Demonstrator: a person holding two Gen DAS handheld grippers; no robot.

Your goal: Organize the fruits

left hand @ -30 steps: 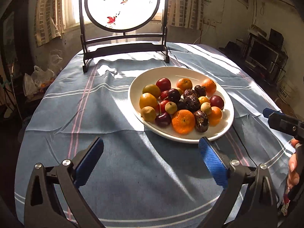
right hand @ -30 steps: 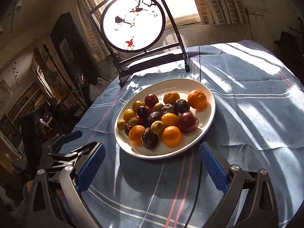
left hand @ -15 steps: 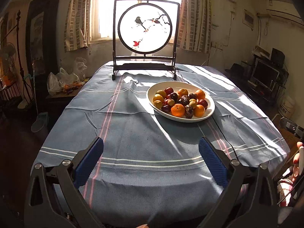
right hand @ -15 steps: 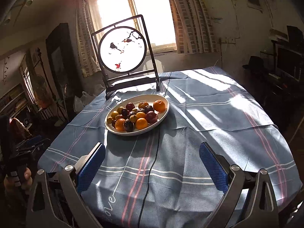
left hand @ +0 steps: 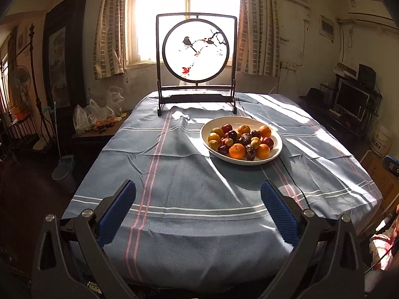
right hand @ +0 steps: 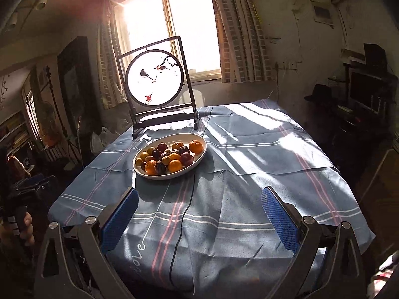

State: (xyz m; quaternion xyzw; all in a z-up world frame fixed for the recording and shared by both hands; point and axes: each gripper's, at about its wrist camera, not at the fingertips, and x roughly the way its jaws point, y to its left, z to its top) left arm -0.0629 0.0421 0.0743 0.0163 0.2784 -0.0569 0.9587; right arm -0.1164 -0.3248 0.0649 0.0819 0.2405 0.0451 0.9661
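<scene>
A white oval plate (left hand: pixel 275 153) on the blue striped tablecloth holds several mixed fruits: oranges (left hand: pixel 237 150), red plums and dark wrinkled passion fruits. It also shows in the right wrist view (right hand: pixel 199 160). My left gripper (left hand: pixel 198 208) is open and empty, held back over the table's near edge, well short of the plate. My right gripper (right hand: pixel 199 213) is open and empty too, over the near edge, with the plate ahead and to the left.
A round bird-painting screen in a dark frame (left hand: pixel 196 49) stands at the table's far end by the window. A thin black cable (right hand: pixel 185 209) runs over the cloth from the plate toward me. A side table with plastic bags (left hand: pixel 96 118) is at the left.
Both grippers have pulled back and up from close to the plate to beyond the table's near edge. The plate now looks small and far. Both stay open and empty.
</scene>
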